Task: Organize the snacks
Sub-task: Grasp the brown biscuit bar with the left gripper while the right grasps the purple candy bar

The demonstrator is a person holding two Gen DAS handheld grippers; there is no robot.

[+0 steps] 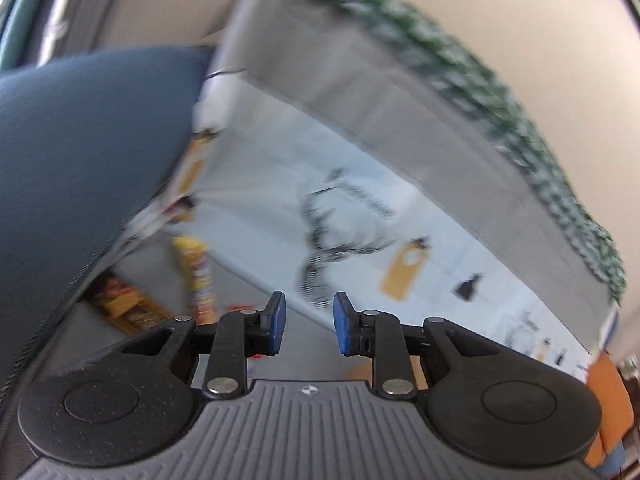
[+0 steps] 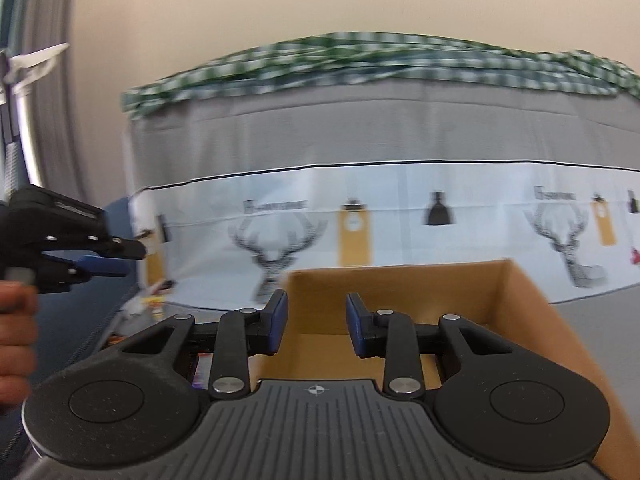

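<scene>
- Fingers [image 1: 276, 320] of the left gripper [image 1: 309, 322]: blue-padded, spread apart with an open gap, nothing between them. In the right wrist view the same tool [image 2: 108, 258] shows at the left edge, held in a hand [image 2: 14, 340], well apart from the box.
- Fingers [image 2: 278, 322] of the right gripper [image 2: 316, 324]: blue-padded, spread apart, holding nothing, poised over the open top of the cardboard box [image 2: 532, 320].
- Cardboard box: brown, open-topped, directly ahead of the right gripper; the visible part of its interior shows bare cardboard. An orange-brown edge [image 1: 608, 396] at the lower right of the left wrist view may be the same box; cannot tell.
- Snacks [image 1: 196, 276]: yellow-and-red packets, blurred, lying to the left ahead of the left gripper, beside and partly under a dark blue cushioned surface [image 1: 80, 160]. A further orange-yellow packet [image 1: 120, 304] lies lower left. In the right wrist view a few packets [image 2: 154, 300] show left of the box, outside it.
- Printed cloth [image 2: 400, 208]: white, with deer heads, yellow tags and black shapes, hanging behind the box below a grey band [image 2: 360, 132].
- Green checked fabric [image 2: 360, 56]: draped along the top edge of the grey band.
- Wall [image 2: 320, 0]: plain cream, behind all.
- Left wrist view: strongly tilted and motion-blurred; fine detail of the packets unreadable.
</scene>
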